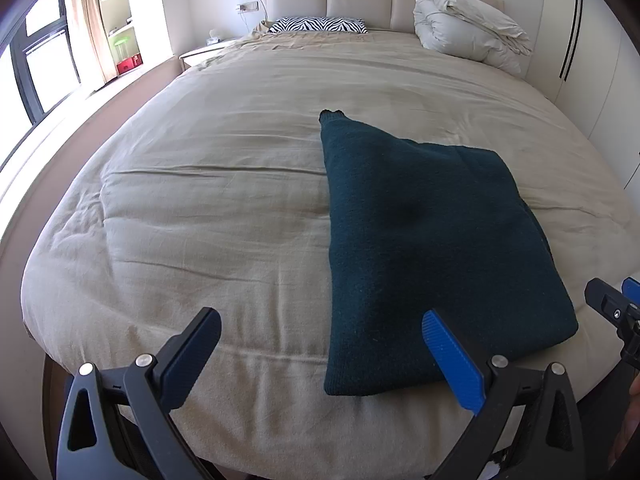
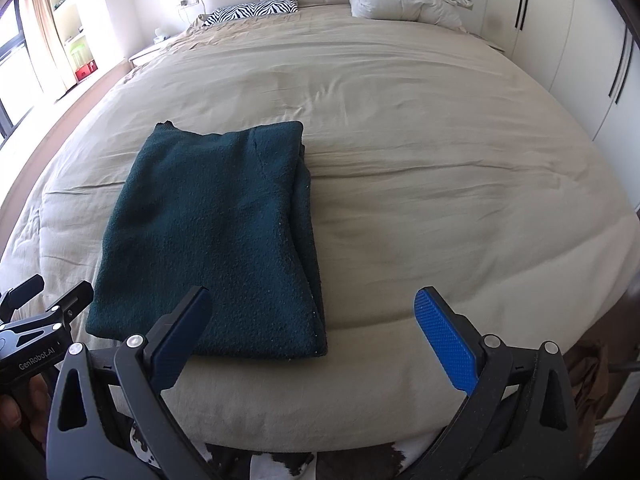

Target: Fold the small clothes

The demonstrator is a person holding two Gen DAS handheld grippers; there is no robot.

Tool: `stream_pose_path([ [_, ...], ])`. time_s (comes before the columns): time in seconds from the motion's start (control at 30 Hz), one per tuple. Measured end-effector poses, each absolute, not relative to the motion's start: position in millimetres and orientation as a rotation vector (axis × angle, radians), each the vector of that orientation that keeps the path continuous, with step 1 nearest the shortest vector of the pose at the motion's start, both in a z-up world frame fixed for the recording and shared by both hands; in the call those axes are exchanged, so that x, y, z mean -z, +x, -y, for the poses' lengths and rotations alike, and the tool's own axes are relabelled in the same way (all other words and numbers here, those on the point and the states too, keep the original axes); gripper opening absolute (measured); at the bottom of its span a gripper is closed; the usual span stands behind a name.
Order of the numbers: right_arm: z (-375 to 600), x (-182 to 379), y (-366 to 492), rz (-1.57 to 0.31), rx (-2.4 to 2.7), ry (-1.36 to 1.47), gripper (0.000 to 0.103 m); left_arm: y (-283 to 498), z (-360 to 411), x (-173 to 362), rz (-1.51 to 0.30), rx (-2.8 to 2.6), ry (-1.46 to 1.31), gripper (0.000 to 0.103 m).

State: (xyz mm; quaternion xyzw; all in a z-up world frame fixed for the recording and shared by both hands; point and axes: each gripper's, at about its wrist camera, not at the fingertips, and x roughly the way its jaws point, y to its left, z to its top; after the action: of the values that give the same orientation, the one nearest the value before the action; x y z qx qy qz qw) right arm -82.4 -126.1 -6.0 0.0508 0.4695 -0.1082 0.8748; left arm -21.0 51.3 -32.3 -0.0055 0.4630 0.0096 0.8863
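Observation:
A dark teal knitted garment [image 1: 424,240] lies folded in a rough rectangle on the beige bed cover, near the bed's front edge; one narrow end sticks out toward the headboard. It also shows in the right wrist view [image 2: 216,236]. My left gripper [image 1: 320,348] is open and empty, held just in front of the garment's near left corner. My right gripper [image 2: 316,332] is open and empty, at the garment's near right corner. Each gripper shows at the edge of the other's view: the right one [image 1: 616,308], the left one [image 2: 44,300].
The bed [image 1: 200,208] is covered in a beige sheet. A zebra-print pillow [image 1: 318,25] and a rolled white duvet [image 1: 468,28] lie at the headboard. White wardrobes [image 2: 592,40] stand on the right, a window and shelves [image 1: 116,12] on the left.

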Motion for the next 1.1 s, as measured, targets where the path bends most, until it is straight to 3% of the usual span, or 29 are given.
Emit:
stream_pose_path([
  [1.1,125.0,6.7,-83.5,-0.982,0.227,0.107,0.103,-23.9,-51.9,33.3,-0.968,-0.011,-0.004,0.103],
])
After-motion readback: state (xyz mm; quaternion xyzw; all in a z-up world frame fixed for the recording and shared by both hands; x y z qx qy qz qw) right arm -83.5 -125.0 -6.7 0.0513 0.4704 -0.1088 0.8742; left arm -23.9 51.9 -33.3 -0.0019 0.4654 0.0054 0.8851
